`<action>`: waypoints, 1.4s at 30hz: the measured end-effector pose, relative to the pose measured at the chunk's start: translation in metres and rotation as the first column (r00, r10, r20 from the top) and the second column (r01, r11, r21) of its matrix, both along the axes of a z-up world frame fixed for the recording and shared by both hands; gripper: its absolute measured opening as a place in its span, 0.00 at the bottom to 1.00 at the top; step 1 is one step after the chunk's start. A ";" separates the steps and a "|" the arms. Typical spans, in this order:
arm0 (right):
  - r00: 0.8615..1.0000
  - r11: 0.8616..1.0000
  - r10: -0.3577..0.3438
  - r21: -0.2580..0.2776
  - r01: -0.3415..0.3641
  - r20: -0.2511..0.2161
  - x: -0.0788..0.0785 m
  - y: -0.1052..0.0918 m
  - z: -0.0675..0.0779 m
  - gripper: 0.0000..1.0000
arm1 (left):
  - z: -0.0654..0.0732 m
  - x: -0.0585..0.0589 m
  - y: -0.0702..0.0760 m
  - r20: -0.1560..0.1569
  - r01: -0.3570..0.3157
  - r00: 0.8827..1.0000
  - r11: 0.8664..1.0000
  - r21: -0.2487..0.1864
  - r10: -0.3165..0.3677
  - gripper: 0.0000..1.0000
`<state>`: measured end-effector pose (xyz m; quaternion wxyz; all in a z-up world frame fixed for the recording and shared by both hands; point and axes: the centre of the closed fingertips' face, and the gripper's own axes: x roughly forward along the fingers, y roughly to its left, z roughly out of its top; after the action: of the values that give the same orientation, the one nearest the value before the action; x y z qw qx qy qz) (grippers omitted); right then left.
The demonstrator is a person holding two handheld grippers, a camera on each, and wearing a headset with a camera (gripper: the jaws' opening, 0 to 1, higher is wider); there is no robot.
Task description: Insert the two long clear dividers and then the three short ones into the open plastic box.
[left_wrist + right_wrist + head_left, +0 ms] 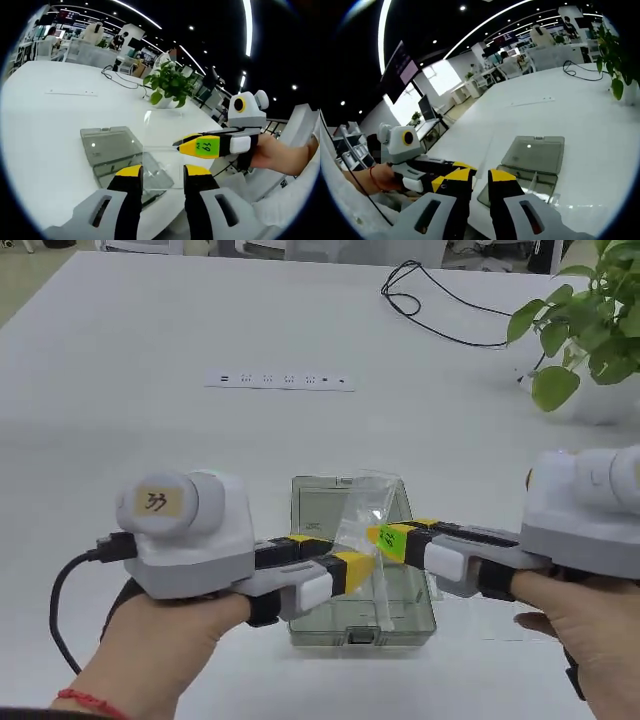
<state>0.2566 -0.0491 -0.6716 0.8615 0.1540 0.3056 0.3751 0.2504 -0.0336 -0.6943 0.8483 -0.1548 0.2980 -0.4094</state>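
Between gripper tips, head view: clear divider [366, 506] held up over open plastic box [410, 627], edges hard to trace. Right gripper [385, 537] nearly closed, pinching it. Left gripper view: left gripper [164, 172] jaws apart, sheet just ahead, contact unclear. Right gripper view: divider too transparent to make out; box ahead-right.

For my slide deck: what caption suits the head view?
Hand-held left gripper and right gripper meet at a clear divider over the open plastic box.
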 end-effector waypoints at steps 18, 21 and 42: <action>0.996 0.998 -0.070 -0.001 0.070 -0.053 -0.001 0.005 -0.004 0.07 | -0.003 -0.004 -0.005 0.025 0.037 0.999 0.999 0.014 -0.038 0.36; 0.995 0.997 -0.074 0.008 0.075 -0.064 -0.001 0.005 -0.003 0.07 | -0.004 -0.006 -0.005 0.035 0.049 0.998 0.999 0.021 -0.049 0.40; 0.992 0.998 -0.070 -0.002 0.070 -0.106 0.013 0.006 0.001 0.07 | -0.017 -0.014 0.029 0.129 0.147 0.978 0.983 0.107 -0.161 0.59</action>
<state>0.2697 -0.0436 -0.6705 0.8565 0.1853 0.3451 0.3361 0.2363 -0.0050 -0.7117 0.8390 -0.0613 0.2695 -0.4687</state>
